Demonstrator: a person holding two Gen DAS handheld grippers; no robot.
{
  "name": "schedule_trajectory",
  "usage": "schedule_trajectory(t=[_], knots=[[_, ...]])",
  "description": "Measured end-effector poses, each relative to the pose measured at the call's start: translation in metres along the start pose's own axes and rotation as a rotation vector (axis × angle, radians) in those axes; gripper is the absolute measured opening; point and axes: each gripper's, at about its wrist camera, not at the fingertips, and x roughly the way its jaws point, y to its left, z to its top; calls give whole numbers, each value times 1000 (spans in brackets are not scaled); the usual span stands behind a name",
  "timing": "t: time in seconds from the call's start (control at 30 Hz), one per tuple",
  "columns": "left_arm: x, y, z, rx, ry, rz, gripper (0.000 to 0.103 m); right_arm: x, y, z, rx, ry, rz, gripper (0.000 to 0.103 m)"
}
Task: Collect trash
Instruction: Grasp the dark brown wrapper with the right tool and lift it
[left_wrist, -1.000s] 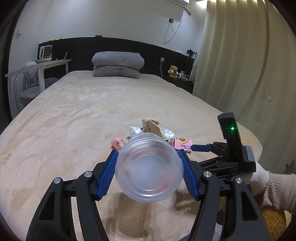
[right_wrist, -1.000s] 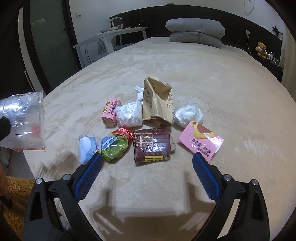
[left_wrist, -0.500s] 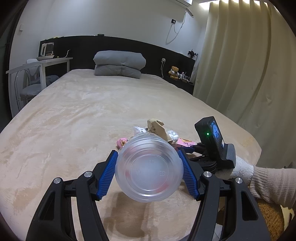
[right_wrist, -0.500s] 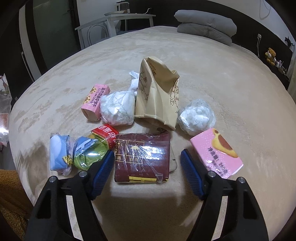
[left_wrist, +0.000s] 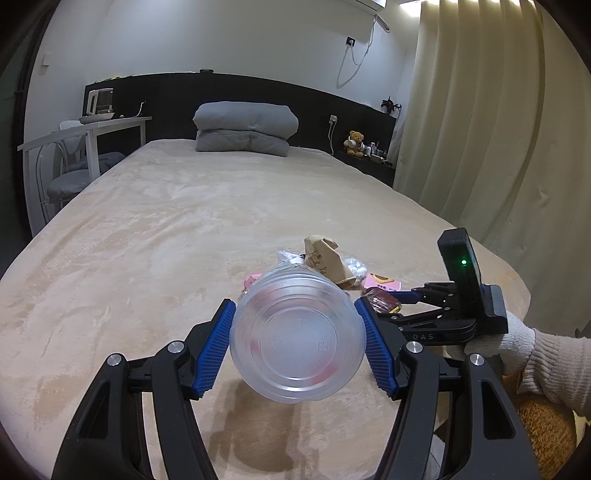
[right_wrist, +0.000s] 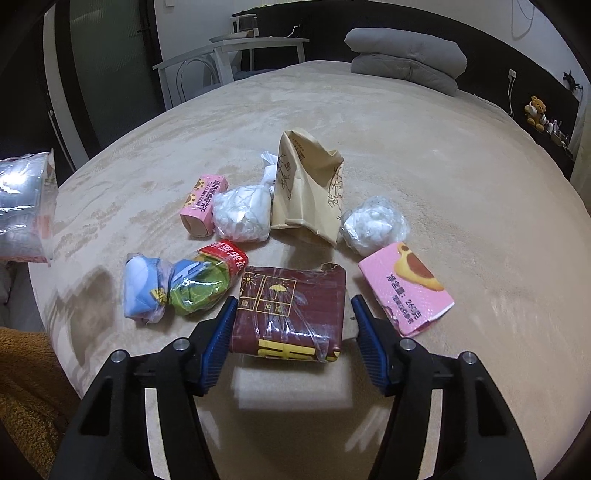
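Note:
My left gripper (left_wrist: 293, 304) is shut on a clear plastic cup (left_wrist: 297, 343), held with its bottom toward the camera; the cup (right_wrist: 24, 206) also shows at the left edge of the right wrist view. My right gripper (right_wrist: 293, 300) straddles a maroon box wrapped in film (right_wrist: 291, 310) on the beige bed (right_wrist: 443, 166). Its left pad (right_wrist: 221, 332) is at the box's edge, and a thin gap remains at the right pad. From the left wrist view, the right gripper (left_wrist: 406, 295) reaches in beside the box (left_wrist: 382, 303), held by a gloved hand (left_wrist: 513, 343).
Around the box lie a pink biscuit pack (right_wrist: 404, 286), a brown paper bag (right_wrist: 310, 192), two white wads in plastic (right_wrist: 242, 212) (right_wrist: 373, 225), a small pink carton (right_wrist: 201, 205), and green (right_wrist: 201, 280) and blue (right_wrist: 142, 284) wrappers. Folded grey bedding (left_wrist: 245, 127) sits at the head, curtains (left_wrist: 480, 129) at the right.
The right gripper's jaws narrowed from wide and moved in over the maroon box, which now sits between them. The left gripper keeps the cup and has barely shifted.

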Motion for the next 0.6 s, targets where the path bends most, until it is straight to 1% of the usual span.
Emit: schedule_trajectory(t=[0.3,0.6], knots=[[-8,-7,-7,-22,-20,8,64,-58,-2,-17,39,-100,21,61],[-35,-36,-32,-28,-56,-38,64,-119,5,-50,104,-202,40,61]])
